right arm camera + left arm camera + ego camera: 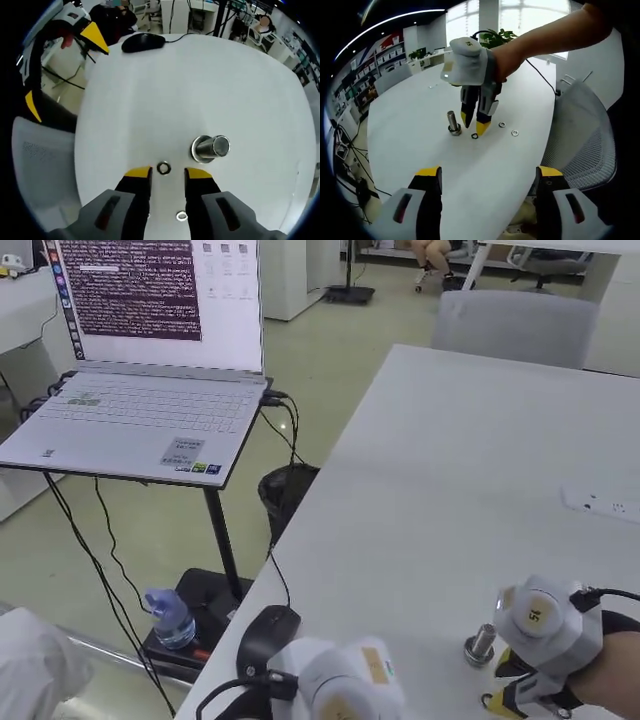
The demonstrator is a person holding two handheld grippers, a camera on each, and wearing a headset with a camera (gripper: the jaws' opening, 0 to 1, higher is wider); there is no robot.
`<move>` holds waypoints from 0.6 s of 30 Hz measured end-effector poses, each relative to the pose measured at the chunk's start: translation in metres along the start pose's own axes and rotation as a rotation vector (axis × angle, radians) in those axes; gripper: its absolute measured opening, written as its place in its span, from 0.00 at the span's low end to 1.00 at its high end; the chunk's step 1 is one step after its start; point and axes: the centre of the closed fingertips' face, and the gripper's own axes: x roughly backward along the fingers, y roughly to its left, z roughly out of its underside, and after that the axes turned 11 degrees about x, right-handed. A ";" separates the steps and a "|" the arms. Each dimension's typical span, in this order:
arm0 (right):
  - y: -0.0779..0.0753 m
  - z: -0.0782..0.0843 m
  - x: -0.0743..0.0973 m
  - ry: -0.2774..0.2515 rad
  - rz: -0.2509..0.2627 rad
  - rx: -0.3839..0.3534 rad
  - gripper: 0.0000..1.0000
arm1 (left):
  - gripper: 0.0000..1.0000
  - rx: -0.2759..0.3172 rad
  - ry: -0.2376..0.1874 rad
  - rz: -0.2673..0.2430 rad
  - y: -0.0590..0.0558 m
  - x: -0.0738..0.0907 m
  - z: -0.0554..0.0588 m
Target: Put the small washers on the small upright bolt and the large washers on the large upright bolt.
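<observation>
Beside the table, far left: an open laptop (140,420) on a black stand (220,530), screen lit.
Mouse (268,635): black, corded, lying on the white table (450,460) close to its left edge.
Left gripper (489,172): held above the table near the mouse, jaws spread wide with nothing between them.
Bolt (212,147): a single upright metal bolt, standing on the table between the two grippers, wider at its base.
Right gripper (168,173): pointed down at the table just beside the bolt, its yellow tips close to the surface. The jaws are a little apart and grip nothing.
Washer (163,168): flat on the table just beside the bolt, in the gap between the right gripper's tips, with a sliver of table showing on either side.
Second washer (501,124): flat on the table, just past the right gripper, on the side away from the bolt.
Third washer (514,133): flat on the table near the second, farther from the bolt. Whether these washers are small or large cannot be told.
</observation>
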 end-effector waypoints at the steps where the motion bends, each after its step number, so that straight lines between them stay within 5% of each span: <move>1: 0.001 0.000 -0.001 -0.001 -0.001 0.003 0.27 | 0.76 -0.001 0.000 -0.001 0.000 0.000 0.000; 18: 0.004 0.006 -0.010 0.024 0.022 0.047 0.23 | 0.74 -0.001 0.006 0.006 -0.004 0.000 0.004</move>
